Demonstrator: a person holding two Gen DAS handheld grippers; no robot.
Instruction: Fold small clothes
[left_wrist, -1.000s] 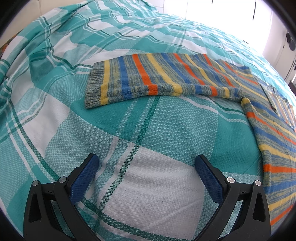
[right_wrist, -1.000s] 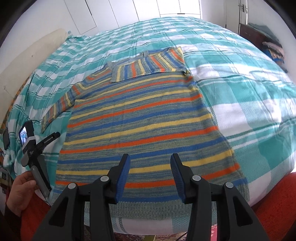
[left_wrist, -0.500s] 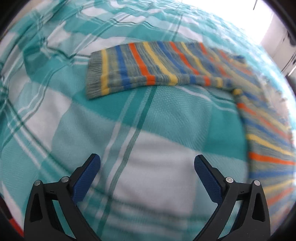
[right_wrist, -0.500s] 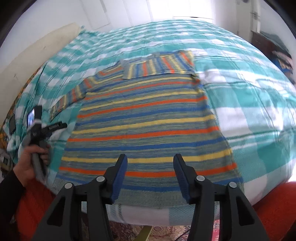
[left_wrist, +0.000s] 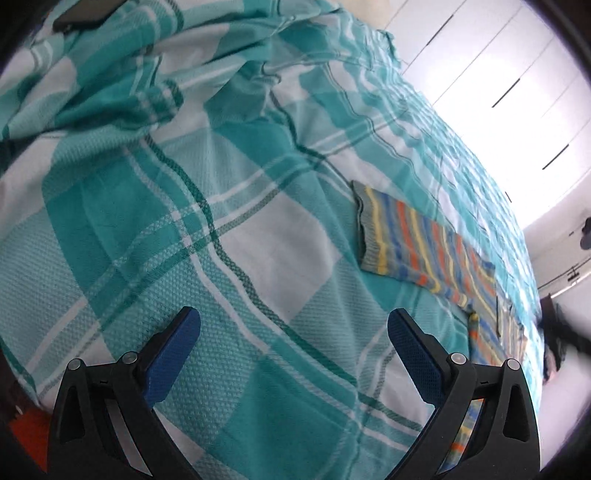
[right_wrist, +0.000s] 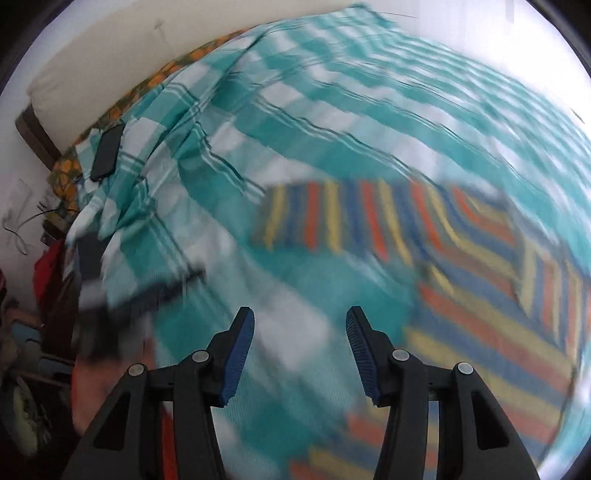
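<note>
Striped knit sweater sleeve (left_wrist: 406, 240) lies flat ahead-right of my wide left gripper (left_wrist: 293, 349); my right gripper (right_wrist: 300, 352), half-spread and empty, faces it for folding.

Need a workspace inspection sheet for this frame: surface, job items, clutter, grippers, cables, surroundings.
Surface: bed under a teal-and-white plaid bedspread, rumpled toward the far edge.
Job's things: striped sweater flat on the bedspread, its sleeve stretched out sideways; ungripped.
Clutter: dark phone lying on the bedspread.
Grippers: left gripper open, empty, over bare bedspread; right gripper open, empty, view motion-blurred.
Cables: nothing seen.
Surroundings: white wardrobe doors; cream wall.
</note>
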